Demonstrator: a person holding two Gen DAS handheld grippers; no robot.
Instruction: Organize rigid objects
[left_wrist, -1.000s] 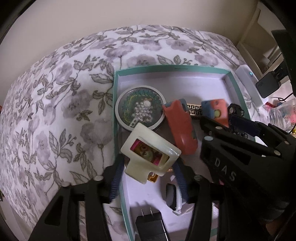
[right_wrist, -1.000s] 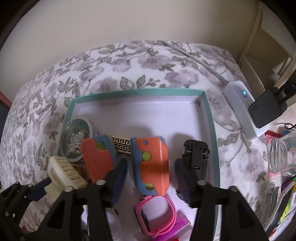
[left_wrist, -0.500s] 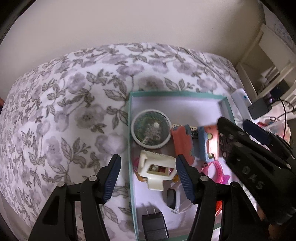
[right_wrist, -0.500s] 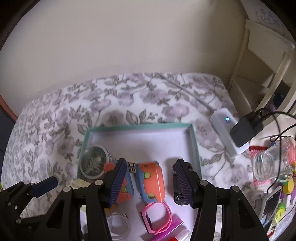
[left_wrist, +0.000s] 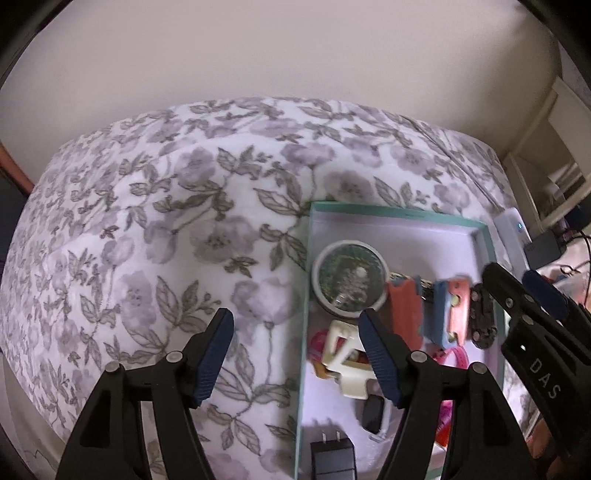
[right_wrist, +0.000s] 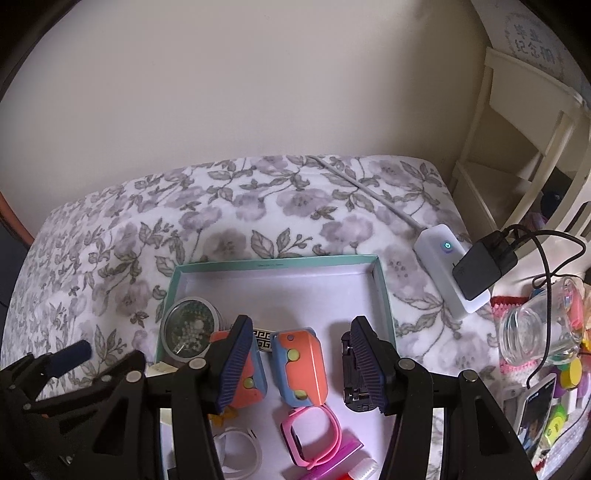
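A teal-rimmed white box (left_wrist: 308, 258) (right_wrist: 280, 263) lies on a floral cloth. In it are a round bead tin (left_wrist: 349, 282) (right_wrist: 190, 328), two orange-and-blue cases (right_wrist: 303, 365) (left_wrist: 404, 314), a cream holder (left_wrist: 345, 363), a pink watch (right_wrist: 312, 437), a black clip (right_wrist: 351, 373) and a black plug (left_wrist: 332, 459). My left gripper (left_wrist: 295, 354) is open and empty above the box's left edge. My right gripper (right_wrist: 301, 360) is open and empty above the orange cases.
A white power strip (right_wrist: 448, 269) with a black charger (right_wrist: 484, 267) lies right of the box. A glass jar (right_wrist: 535, 325), a phone (right_wrist: 533, 417) and small colourful items crowd the right edge. A cream shelf (right_wrist: 517, 147) stands at the back right.
My left gripper let go of the cream holder, which now lies in the box, and pulled back and left. My right gripper rose and pulled back from the orange cases.
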